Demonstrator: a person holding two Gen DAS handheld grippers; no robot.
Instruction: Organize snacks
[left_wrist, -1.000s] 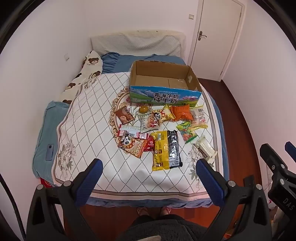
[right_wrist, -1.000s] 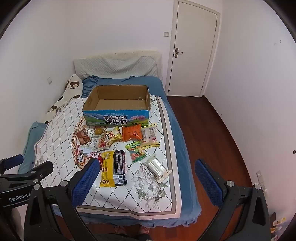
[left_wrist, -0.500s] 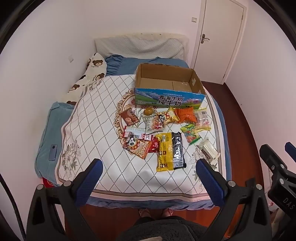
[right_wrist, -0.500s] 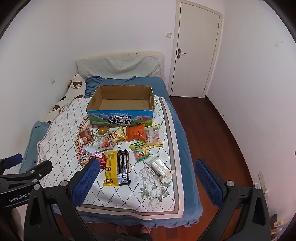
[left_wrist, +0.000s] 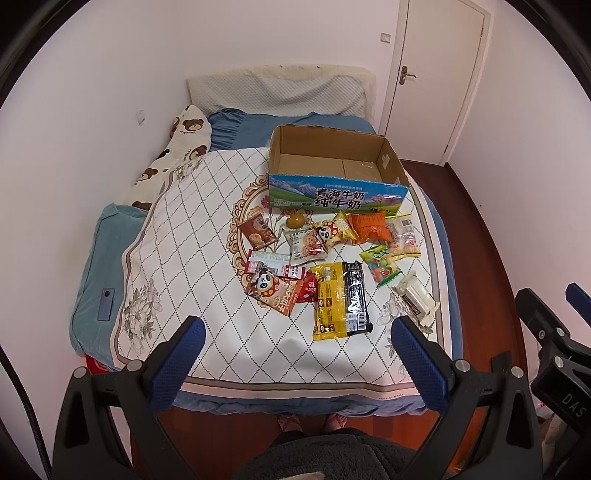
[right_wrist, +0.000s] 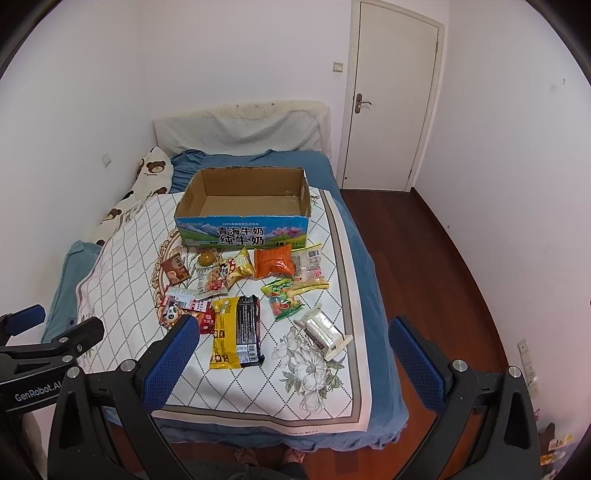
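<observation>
An open, empty cardboard milk box (left_wrist: 336, 162) (right_wrist: 243, 195) stands on the bed behind several snack packets. Among them are a yellow-and-black pack (left_wrist: 340, 299) (right_wrist: 236, 332), an orange bag (left_wrist: 369, 229) (right_wrist: 275, 262), a green candy bag (left_wrist: 380, 264) (right_wrist: 282, 297), a white wrapped bar (left_wrist: 415, 297) (right_wrist: 323, 330) and a panda packet (left_wrist: 271, 291). My left gripper (left_wrist: 295, 365) is open and empty above the bed's foot. My right gripper (right_wrist: 291, 365) is open and empty, above the bed's near right part.
The quilt (left_wrist: 192, 258) covers the bed; a bear-print pillow (left_wrist: 184, 144) lies along the left wall. A closed door (right_wrist: 391, 99) and wooden floor (right_wrist: 424, 258) are to the right. A small blue device (left_wrist: 105, 304) lies on the bed's left edge. The person's feet (left_wrist: 314, 421) show below.
Both views have tilted up and shifted slightly, so the bed and snacks sit lower and nearer in frame. Both grippers stay open. Nothing on the bed has moved.
</observation>
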